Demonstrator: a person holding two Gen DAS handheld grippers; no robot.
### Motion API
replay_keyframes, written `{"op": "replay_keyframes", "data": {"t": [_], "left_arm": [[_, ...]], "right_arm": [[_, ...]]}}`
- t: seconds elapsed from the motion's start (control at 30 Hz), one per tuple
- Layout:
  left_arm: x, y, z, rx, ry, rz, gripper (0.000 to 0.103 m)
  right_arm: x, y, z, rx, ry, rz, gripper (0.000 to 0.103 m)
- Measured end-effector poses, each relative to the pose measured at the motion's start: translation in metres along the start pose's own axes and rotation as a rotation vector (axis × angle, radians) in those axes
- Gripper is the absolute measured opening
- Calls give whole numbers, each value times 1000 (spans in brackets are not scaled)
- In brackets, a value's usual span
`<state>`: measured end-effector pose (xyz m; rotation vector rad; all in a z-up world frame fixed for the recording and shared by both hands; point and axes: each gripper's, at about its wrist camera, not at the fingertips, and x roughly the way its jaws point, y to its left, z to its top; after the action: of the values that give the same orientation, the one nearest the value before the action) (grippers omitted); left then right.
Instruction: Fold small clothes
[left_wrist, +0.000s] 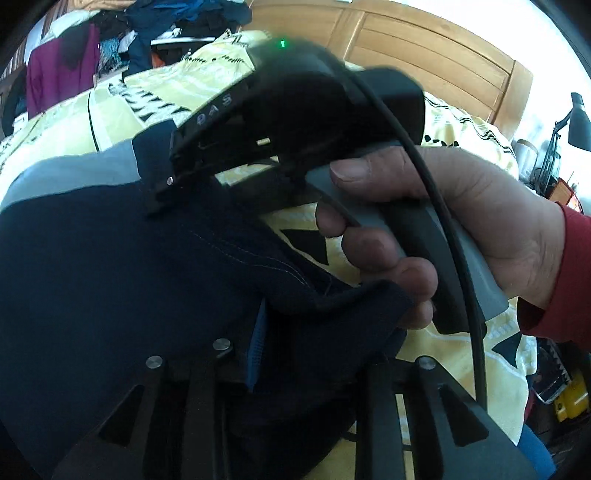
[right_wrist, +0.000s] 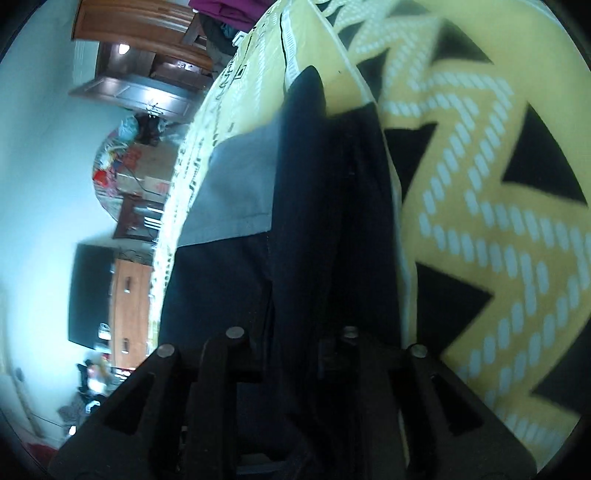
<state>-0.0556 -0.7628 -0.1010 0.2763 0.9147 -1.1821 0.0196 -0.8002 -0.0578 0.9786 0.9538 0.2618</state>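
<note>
Left wrist view: I saw navy garment (left_wrist: 110, 266) on yellow patterned bedspread (left_wrist: 458, 354), bunched between left claw (left_wrist: 295, 373) fingers, clamped. Right claw (right_wrist: 295, 332) pinched same garment's folded edge; hand (left_wrist: 461, 221) gripped its handle.

Right hand (left_wrist: 461, 221) grips the right gripper (left_wrist: 159, 199) handle, fingers (left_wrist: 373, 251) curled round it

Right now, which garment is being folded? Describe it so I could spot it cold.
Start from the yellow bedspread with black triangles and white zigzags. On it lies the dark navy garment, with both grippers at it. Its pale grey panel at one end sets it apart from the heaped clothes behind.
</note>
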Motion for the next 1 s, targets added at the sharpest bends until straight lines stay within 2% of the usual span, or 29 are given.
{"op": "replay_keyframes", "data": {"t": [0.1,0.17,0.27,0.37,0.5,0.6,0.67,0.73,0.8,0.83,0.9,0.97,1.0], "left_arm": [[-34,-2,2,2,-7,-10,27],[-80,-12,-6,32,-82,10,38],[-140,-7,-37,24,-173,109,45],[-173,13,-82,-37,-190,253,52],[-166,52,-120,-144,-109,328,53],[-158,65,-122,-158,-111,336,53],[-148,66,-115,-139,-98,348,54],[-134,70,-107,-133,-79,358,54],[-126,71,-97,-121,-79,382,57],[-123,73,-95,-108,-73,404,59],[-112,71,-91,-68,-60,433,61],[-111,63,-90,46,-26,485,42],[-116,58,-93,121,-12,536,36]], "right_arm": [[-13,10,-16,-27,29,-28,37],[-25,16,-33,-57,44,-39,57],[-35,22,-62,-85,65,-58,59],[-39,25,-78,-77,57,-56,61],[-31,27,-77,-45,36,-53,62],[-27,29,-79,-34,45,-40,62],[-27,27,-83,-35,50,-45,60],[-25,25,-87,-34,51,-59,51],[-23,22,-93,-25,54,-70,30],[-21,19,-95,-24,52,-93,10],[-25,11,-93,-8,38,-80,7],[-38,7,-91,-5,0,-81,3],[-44,3,-91,-2,-18,-77,3]]}}
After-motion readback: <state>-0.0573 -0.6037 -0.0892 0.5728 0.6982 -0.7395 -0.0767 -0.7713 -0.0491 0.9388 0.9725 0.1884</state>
